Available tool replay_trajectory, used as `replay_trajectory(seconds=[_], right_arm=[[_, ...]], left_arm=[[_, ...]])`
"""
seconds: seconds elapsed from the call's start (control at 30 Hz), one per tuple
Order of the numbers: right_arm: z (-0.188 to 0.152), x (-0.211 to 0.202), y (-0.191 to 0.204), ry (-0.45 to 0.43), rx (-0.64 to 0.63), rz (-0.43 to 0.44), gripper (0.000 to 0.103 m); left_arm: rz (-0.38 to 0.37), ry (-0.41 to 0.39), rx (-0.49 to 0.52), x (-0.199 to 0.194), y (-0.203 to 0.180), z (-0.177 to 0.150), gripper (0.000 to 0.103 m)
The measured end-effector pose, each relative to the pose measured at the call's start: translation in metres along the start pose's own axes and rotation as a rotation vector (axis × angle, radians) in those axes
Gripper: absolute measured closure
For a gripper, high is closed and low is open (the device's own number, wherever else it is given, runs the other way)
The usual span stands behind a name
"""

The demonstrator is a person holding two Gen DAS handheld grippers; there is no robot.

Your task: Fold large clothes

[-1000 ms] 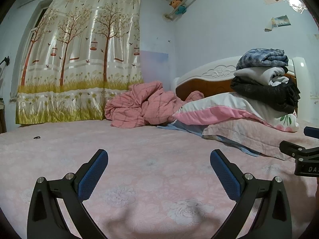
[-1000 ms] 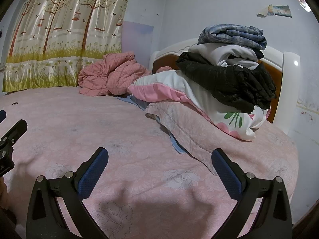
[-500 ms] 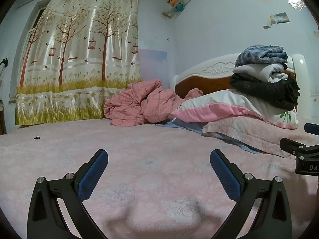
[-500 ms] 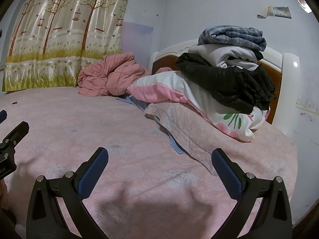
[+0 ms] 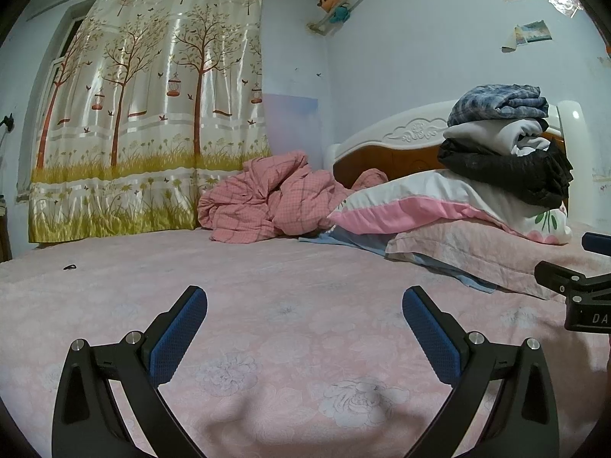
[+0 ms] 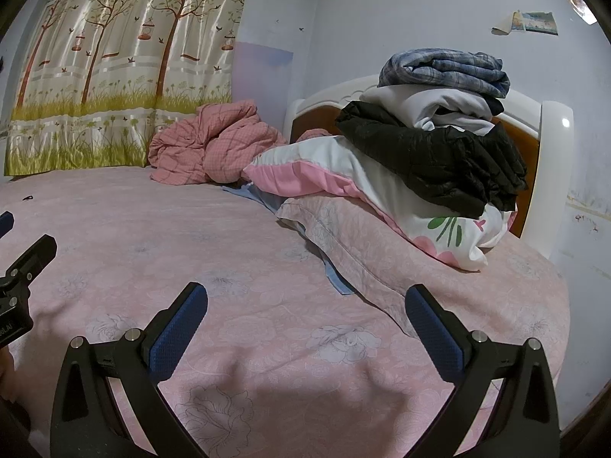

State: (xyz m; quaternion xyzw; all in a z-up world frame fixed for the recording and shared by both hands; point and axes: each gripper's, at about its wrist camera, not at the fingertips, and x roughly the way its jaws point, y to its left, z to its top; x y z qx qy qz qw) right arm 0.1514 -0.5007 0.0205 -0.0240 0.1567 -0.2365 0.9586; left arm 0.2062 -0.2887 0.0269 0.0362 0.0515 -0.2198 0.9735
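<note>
The left gripper (image 5: 304, 331) hangs over the pink floral bedsheet (image 5: 290, 286) with its blue-padded jaws spread wide and nothing between them. The right gripper (image 6: 306, 329) sits the same way, jaws wide apart and empty, above the same sheet nearer the bed's right edge. Each gripper shows at the border of the other's view (only as a black bracket and a blue tip).

The clothes to be folded are well apart from both grippers, at the head of the bed: a stack of three folded garments rests on a white and pink pillow with a green leaf print (image 6: 385, 187). At the bottom lies a black quilted jacket (image 6: 439, 160), on it a white garment (image 6: 431, 108), and on top a blue plaid shirt (image 6: 446, 70). That pillow lies on a pale pink quilted pillow (image 6: 355, 244), which has a light blue cloth (image 6: 336, 278) peeking out beneath it.

A crumpled pink checked blanket (image 5: 267, 202) is heaped beside the white carved headboard (image 5: 404, 133), below a tree-and-birdcage patterned curtain (image 5: 145, 114). A small dark object (image 5: 70, 267) lies on the sheet at the far left; what it is cannot be told.
</note>
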Motion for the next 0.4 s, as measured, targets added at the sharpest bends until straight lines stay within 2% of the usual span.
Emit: replay_trajectory(seconds=[0.4], right_arm=[[-0.0004, -0.0013, 0.0006, 0.002, -0.002, -0.002, 0.0]], left_arm=[[0.001, 0.0, 0.001, 0.0004, -0.0007, 0.0001, 0.0]])
